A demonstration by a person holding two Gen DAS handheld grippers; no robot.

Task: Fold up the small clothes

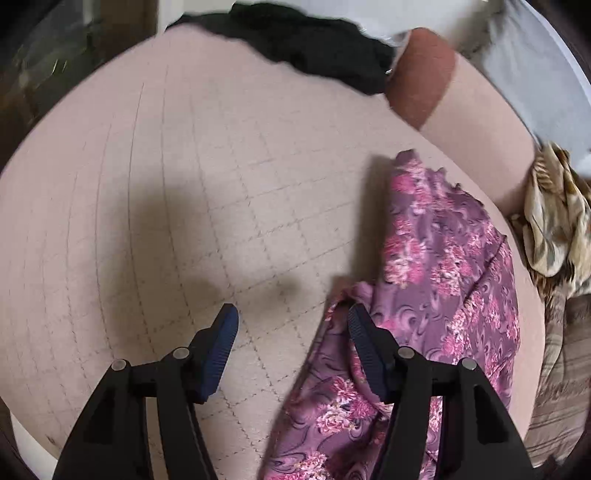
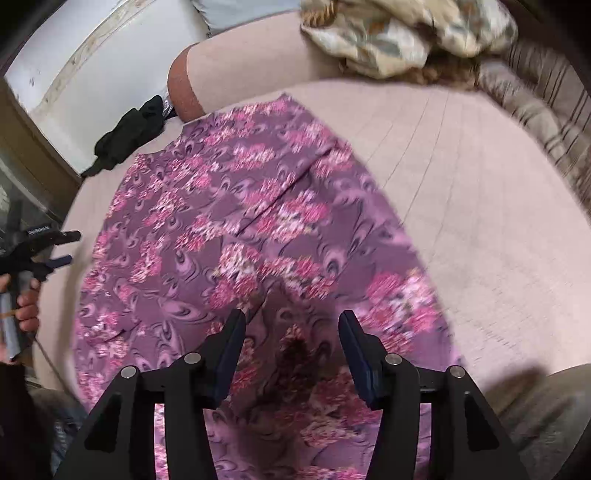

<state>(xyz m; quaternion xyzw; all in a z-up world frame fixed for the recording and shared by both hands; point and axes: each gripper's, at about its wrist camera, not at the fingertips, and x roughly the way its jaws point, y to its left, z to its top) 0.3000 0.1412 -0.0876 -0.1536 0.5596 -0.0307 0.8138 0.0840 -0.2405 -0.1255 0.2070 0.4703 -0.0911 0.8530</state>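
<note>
surface: pale pink quilted bedcover (image 1: pixel 192 177) with a stitched grid is filling most of both views; you're working straight on it.
garment: purple floral garment (image 2: pixel 236 206) is lying spread on the cover, pink flower clusters on a swirl print, a seam line running diagonally across it. In the left wrist view it is sitting on the right side of the cover, one edge bunching up beside the right-hand pad.
left gripper: your left gripper (image 1: pixel 291 325) is sitting with its jaws wide apart and nothing between them; bare cover is showing through the gap. Its right-hand blue pad (image 1: pixel 364 339) is overlapping the garment's rumpled edge; contact can't be confirmed. The same gripper (image 2: pixel 55 249) is showing at the left edge of the right wrist view, off the garment's left side, with your left hand (image 2: pixel 24 302) wrapping the handle.
right gripper: your right gripper (image 2: pixel 291 332) is hovering over the near part of the garment, fingers spread, cloth visible between them but not pinched.
blur: right wrist view is smearing, so fine detail there is unreliable.
background: black cloth (image 1: pixel 306 40) is lying at the far edge of the cover; a crumpled beige-and-brown patterned fabric (image 2: pixel 402 33) is piling up at the far right, beside a striped brown cushion (image 2: pixel 535 110).
</note>
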